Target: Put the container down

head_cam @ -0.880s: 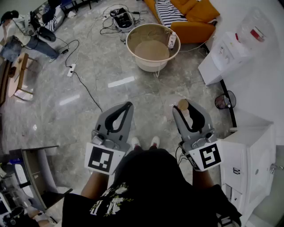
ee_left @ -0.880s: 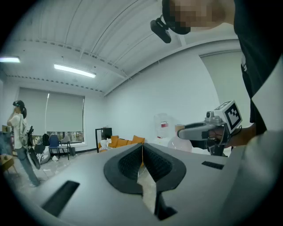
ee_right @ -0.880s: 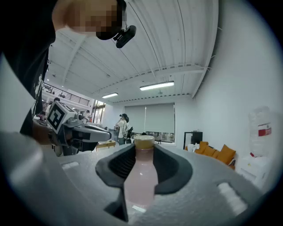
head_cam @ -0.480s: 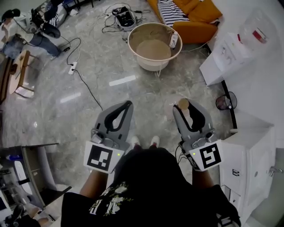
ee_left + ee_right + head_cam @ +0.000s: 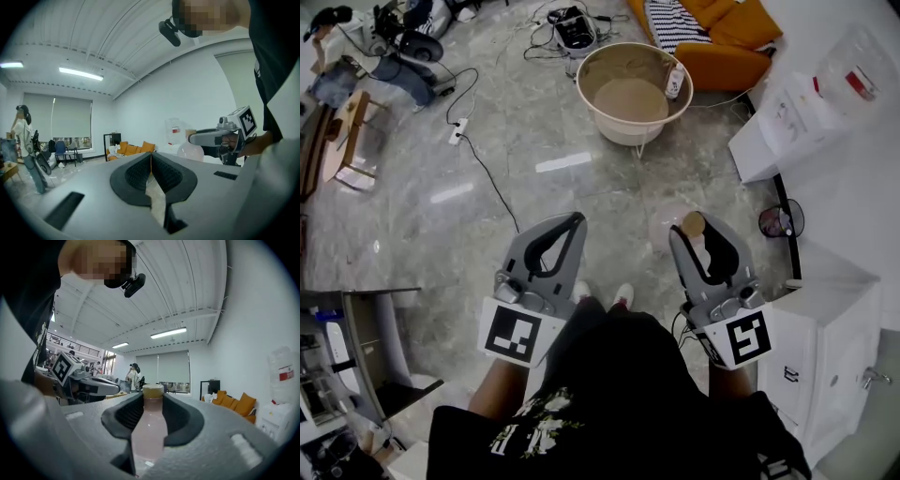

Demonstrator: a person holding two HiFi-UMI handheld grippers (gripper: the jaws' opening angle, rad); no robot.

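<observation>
**Inspector A:** We record the right gripper [image 5: 153,408] held level in front of the person's torso, pointing forward. What sits in it?

**Inspector B:** We find its jaws clamped on the neck of the container [image 5: 149,432], a pale pink bottle standing upright. Its tan cap [image 5: 692,223] is above the jaws and its rounded body hangs below them. We see it in the air, clear of the floor [image 5: 487,187].

**Inspector A:** And the left gripper [image 5: 151,158]?

**Inspector B:** We note it beside the right one but apart from it, nose tipped slightly down. Its jaws are pressed together with nothing between them. The left forearm [image 5: 494,398] reaches forward from the waist.

**Inspector A:** Surroundings?

**Inspector B:** We log a round tub [image 5: 628,134] on the floor, well ahead of both grippers.
</observation>
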